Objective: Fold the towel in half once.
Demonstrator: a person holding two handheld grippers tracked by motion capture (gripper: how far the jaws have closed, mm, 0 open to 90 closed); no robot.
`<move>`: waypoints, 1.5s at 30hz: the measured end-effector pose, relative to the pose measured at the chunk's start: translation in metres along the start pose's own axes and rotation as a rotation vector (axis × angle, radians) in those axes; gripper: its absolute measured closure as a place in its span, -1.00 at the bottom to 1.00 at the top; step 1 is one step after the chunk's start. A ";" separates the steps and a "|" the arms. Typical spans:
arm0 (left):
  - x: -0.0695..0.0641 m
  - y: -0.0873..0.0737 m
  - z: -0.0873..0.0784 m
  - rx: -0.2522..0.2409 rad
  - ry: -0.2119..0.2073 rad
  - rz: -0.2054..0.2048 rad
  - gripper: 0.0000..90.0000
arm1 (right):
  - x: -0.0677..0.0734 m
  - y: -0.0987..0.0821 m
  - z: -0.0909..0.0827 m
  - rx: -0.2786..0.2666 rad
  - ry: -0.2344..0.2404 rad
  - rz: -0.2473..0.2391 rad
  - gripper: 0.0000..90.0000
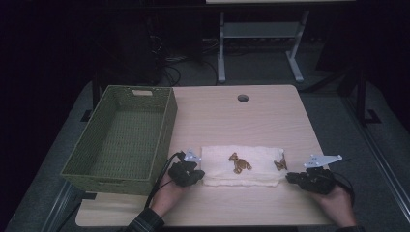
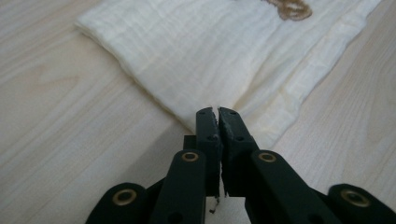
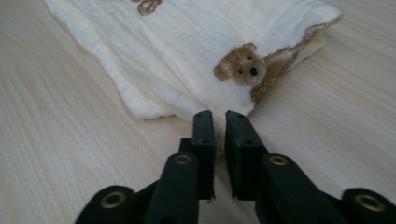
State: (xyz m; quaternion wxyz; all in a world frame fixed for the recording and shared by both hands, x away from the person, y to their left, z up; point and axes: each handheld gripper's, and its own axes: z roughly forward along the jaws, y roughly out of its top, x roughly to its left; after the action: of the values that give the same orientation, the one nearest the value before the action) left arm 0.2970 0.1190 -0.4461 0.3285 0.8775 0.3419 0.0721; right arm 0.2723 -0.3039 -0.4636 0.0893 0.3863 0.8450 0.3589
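A cream cloth (image 1: 217, 166) printed with brown bears lies folded flat on the wooden table (image 1: 232, 116), near its front edge. My left gripper (image 1: 200, 174) is at the cloth's left near corner. In the left gripper view its jaws (image 2: 218, 111) stand almost together, with the corner of the cloth (image 2: 210, 51) pinched at their tips. My right gripper (image 1: 288, 177) is at the cloth's right end. In the right gripper view a narrow gap shows between its jaws (image 3: 218, 114). The bear-printed corner of the cloth (image 3: 187, 51) lies at their tips without being pressed.
A green woven basket (image 1: 138, 88) with nothing in it stands on the left part of the table, close to my left hand. A round cable hole (image 1: 243, 98) sits near the table's far edge. Bare wood lies beyond the cloth and to its right.
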 end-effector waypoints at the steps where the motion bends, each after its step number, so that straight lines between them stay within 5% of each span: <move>1: 0.000 0.001 -0.002 -0.015 0.004 0.002 0.76 | -0.001 0.001 -0.001 -0.015 -0.001 -0.002 0.66; 10: 0.000 0.018 -0.006 -0.060 0.010 0.024 0.31 | -0.006 0.013 -0.009 -0.069 -0.008 0.008 0.46; 19: 0.014 0.035 0.002 -0.077 -0.039 0.036 0.03 | -0.019 0.028 0.000 -0.081 -0.024 0.021 0.41; 28: 0.032 0.048 0.013 -0.111 0.004 0.002 0.03 | -0.030 0.044 0.006 -0.109 -0.061 0.029 0.46; 35: 0.051 0.056 0.027 -0.097 0.060 -0.017 0.05 | -0.044 0.052 0.012 -0.129 -0.079 0.041 0.49; 45: 0.065 0.063 0.042 -0.078 0.086 -0.043 0.09 | -0.062 0.062 0.033 -0.117 -0.078 0.068 0.50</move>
State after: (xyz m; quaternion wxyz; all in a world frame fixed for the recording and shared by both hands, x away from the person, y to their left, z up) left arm 0.3961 0.1045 -0.4459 0.3487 0.8526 0.3715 0.1159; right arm 0.3649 -0.3032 -0.4532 0.1324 0.4225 0.8048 0.3953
